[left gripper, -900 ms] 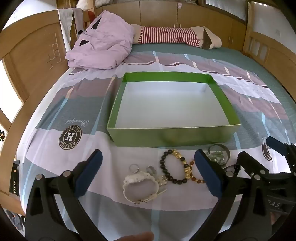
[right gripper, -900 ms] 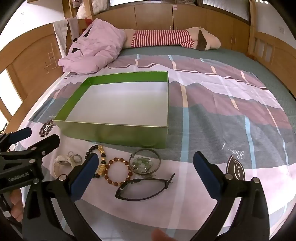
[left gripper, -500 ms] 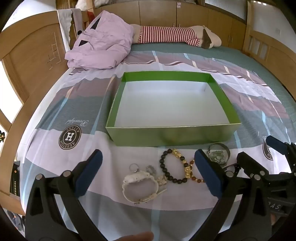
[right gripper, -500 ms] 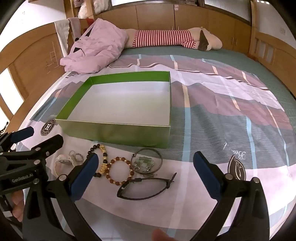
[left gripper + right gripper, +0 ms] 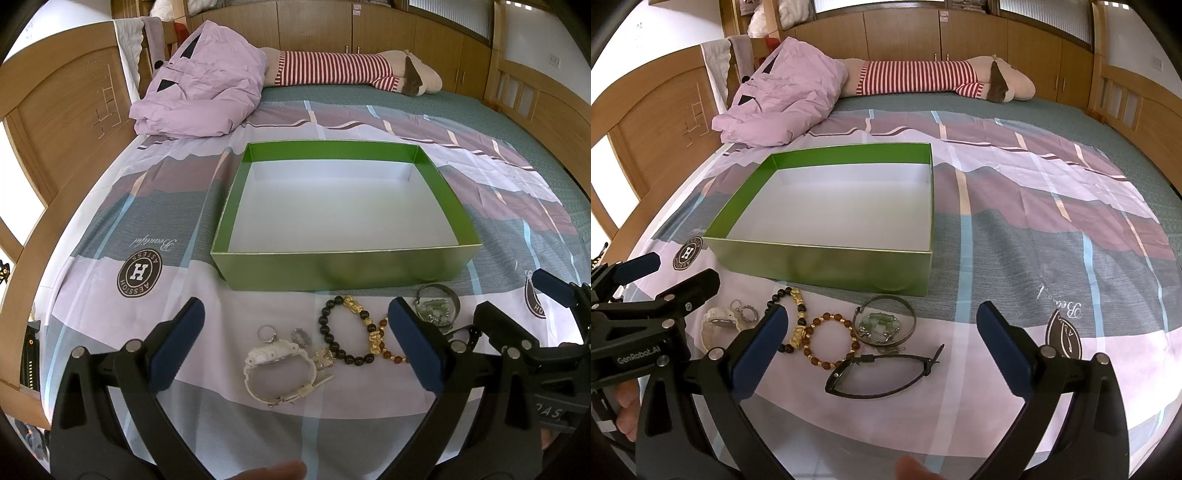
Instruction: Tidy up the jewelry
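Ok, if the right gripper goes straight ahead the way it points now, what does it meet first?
Probably the jewelry on the bedspread: the right gripper, open, frames the thin black oval bangle nearest, then the amber bead bracelet. The green cardboard box lies beyond. Depth is hard to judge.

Bright even daylight, soft faint shadows, sharp focus, strong fisheye bending, dark vignetted corners

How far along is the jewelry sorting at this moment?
Nothing looks done: the green box holds nothing. Nothing is in hand either; the left tongs and right tongs hang open above the bed. All pieces remain on the sheet: white watch, black bead bracelet, amber bracelet, metal bangle, black strap, two rings.
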The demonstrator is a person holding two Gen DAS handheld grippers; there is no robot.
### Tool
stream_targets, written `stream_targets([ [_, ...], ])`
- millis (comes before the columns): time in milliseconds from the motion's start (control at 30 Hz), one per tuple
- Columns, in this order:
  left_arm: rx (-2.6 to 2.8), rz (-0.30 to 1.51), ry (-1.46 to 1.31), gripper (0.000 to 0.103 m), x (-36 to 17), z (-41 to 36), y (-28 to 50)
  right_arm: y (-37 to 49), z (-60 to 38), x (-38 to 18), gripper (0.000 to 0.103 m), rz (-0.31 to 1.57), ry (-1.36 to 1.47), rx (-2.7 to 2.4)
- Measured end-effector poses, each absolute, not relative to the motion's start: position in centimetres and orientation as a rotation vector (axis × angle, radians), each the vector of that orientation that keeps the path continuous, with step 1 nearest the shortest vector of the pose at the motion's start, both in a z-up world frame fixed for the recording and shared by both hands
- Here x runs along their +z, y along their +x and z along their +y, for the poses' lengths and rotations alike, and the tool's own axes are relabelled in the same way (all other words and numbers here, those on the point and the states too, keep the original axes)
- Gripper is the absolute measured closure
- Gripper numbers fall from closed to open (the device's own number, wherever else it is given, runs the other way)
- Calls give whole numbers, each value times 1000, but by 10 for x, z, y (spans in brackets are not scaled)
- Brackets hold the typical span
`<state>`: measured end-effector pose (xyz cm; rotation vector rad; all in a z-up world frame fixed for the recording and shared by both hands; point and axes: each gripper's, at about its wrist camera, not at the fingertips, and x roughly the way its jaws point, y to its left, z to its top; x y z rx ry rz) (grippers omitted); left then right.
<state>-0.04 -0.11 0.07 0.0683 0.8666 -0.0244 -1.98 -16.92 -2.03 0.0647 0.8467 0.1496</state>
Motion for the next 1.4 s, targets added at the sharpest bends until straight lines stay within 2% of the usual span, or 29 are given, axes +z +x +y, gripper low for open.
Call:
stream_targets([
  [1400, -23, 870, 71, 2, -2, 0, 0, -22, -168, -18, 1, 840, 48, 150],
])
